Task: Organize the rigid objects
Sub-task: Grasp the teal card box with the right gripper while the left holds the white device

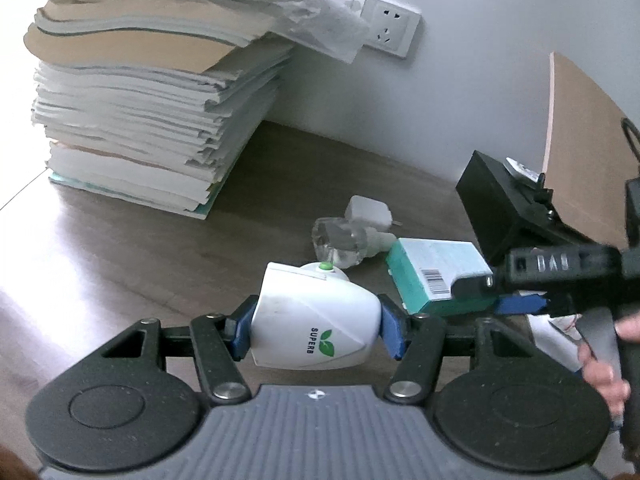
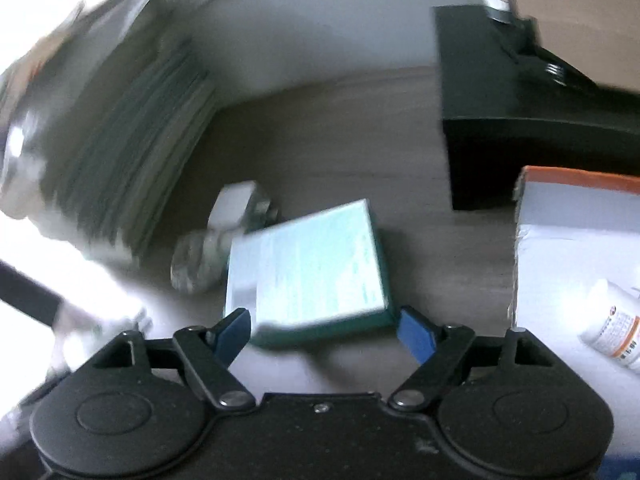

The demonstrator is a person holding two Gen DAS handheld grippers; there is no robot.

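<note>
Device (image 1: 316, 320) in left gripper (image 1: 316, 330) (clamped)

Glossy white plastic device (image 1: 316, 316), wood-grain tabletop (image 1: 132, 248)

Left gripper (image 1: 316, 330) clamps at lower centre of its frame; right gripper (image 2: 325, 330) gapes wide (picture blurred), lower centre.

Left-side glare; right wrist view motion-blurred.
</note>
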